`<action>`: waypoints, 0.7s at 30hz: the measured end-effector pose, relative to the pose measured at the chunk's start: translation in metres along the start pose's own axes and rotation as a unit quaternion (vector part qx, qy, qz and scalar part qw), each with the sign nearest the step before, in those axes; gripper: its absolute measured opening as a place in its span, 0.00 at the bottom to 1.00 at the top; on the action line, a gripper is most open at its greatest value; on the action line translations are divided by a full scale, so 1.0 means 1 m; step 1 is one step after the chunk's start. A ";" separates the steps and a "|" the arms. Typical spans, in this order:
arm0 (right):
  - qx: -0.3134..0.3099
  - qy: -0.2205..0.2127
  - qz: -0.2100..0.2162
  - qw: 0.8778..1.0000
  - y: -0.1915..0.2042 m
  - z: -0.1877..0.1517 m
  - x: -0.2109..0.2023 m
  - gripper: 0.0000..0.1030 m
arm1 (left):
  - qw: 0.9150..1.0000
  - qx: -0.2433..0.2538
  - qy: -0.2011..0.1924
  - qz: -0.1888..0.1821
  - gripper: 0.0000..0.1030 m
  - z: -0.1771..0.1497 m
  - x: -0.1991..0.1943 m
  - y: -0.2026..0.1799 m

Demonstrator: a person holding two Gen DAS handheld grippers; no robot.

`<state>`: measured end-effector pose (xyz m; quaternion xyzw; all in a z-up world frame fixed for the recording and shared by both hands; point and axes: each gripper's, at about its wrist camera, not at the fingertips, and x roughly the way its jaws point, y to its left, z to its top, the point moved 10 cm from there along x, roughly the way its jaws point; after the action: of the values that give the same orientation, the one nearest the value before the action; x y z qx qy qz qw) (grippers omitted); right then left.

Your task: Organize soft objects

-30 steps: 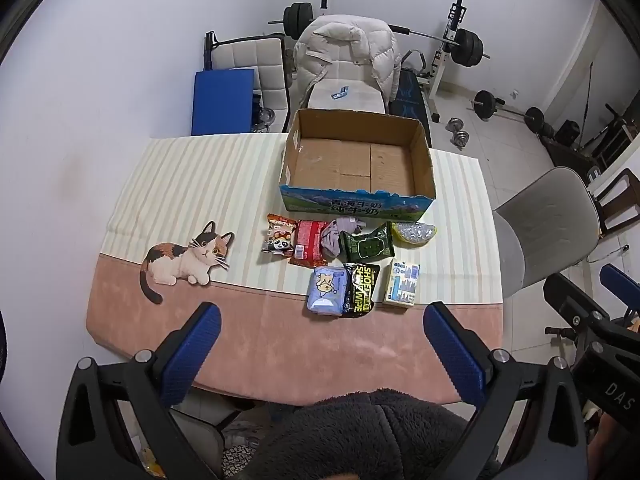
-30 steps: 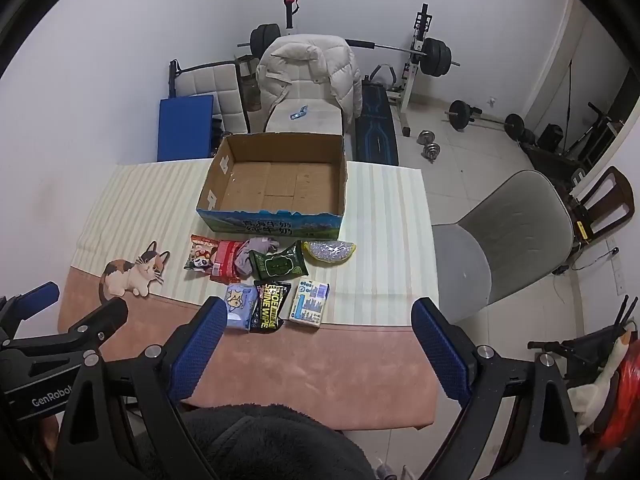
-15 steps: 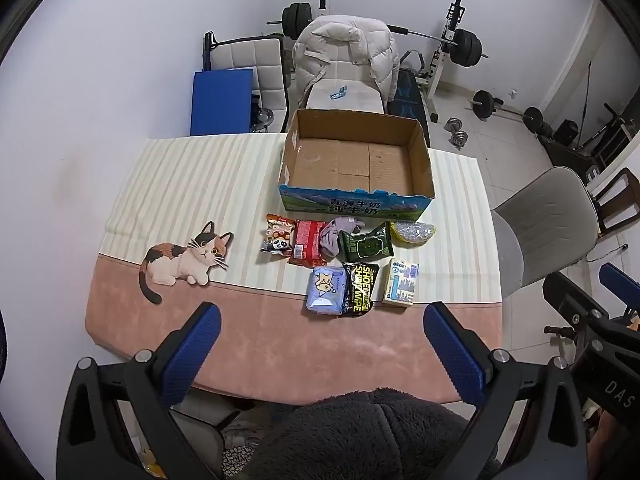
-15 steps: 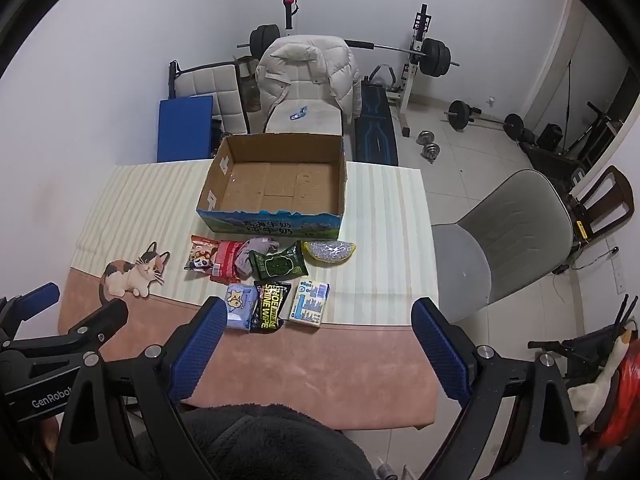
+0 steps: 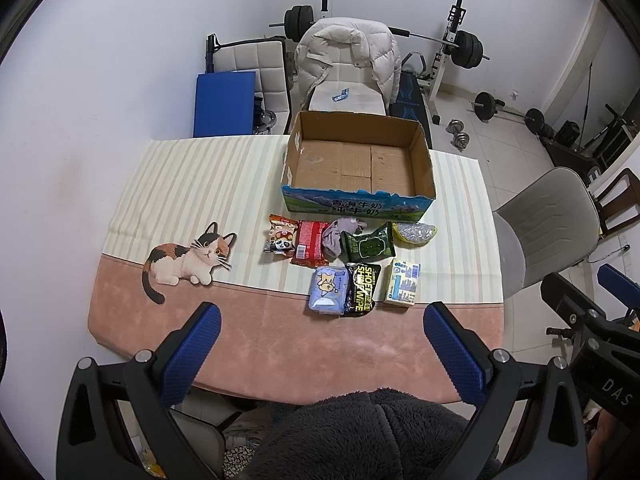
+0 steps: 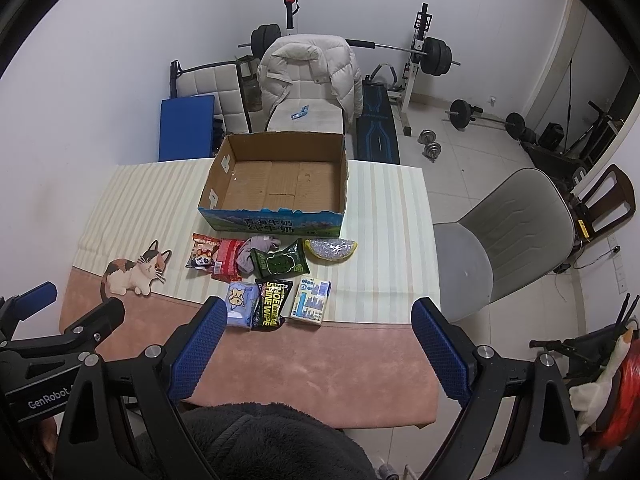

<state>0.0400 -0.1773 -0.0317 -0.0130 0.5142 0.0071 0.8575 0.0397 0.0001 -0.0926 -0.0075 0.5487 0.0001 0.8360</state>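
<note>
We judge the sorting has not begun: the cardboard box [image 5: 357,168] sits empty at the far side of the worktop [image 5: 280,340], and every soft packet lies outside it, in two rows just in front of its printed wall.

In the back row, from our left, are a panda snack bag [image 5: 281,234], a red packet [image 5: 311,243], a crumpled lilac cloth [image 5: 335,236], a dark green wipes pouch [image 5: 370,245] and a yellow-rimmed silvery pouch [image 5: 416,233]. In the nearer row lie a blue tissue pack [image 5: 329,289], a black shoe-wipe pack [image 5: 362,289] and a pale tissue pack [image 5: 402,286], the first two touching.

Our left tool [image 5: 320,356] hangs above the near pink edge of the worktop, its blue pads spread wide with nothing between them. Our right tool [image 6: 318,350] is likewise wide apart and holds nothing. From both views the packets lie ahead and below, well apart from either tool, with the nearer row closest and roughly centred between the fingers. All eight items remain to be lifted and placed in the box.
</note>
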 end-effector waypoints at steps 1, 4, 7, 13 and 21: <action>0.000 -0.001 0.000 1.000 0.000 0.000 0.000 0.93 | 1.000 0.000 -0.001 -0.001 1.00 0.000 -0.001 0.001; 0.001 0.000 0.001 1.000 -0.001 0.000 0.001 0.93 | 1.000 0.001 -0.003 0.000 1.00 0.004 -0.006 0.008; 0.000 -0.001 -0.001 1.000 -0.001 -0.001 0.001 0.93 | 1.000 0.000 -0.001 0.000 1.00 0.004 -0.007 0.007; 0.003 -0.004 -0.003 1.000 -0.001 -0.001 -0.007 0.93 | 1.000 0.000 -0.005 0.001 1.00 0.006 -0.013 0.010; 0.006 -0.007 -0.005 1.000 -0.005 -0.004 -0.009 0.93 | 1.000 0.000 -0.009 0.003 1.00 0.018 -0.027 0.010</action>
<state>0.0329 -0.1827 -0.0257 -0.0106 0.5082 -0.0002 0.8612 0.0457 0.0110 -0.0608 -0.0061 0.5410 0.0024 0.8410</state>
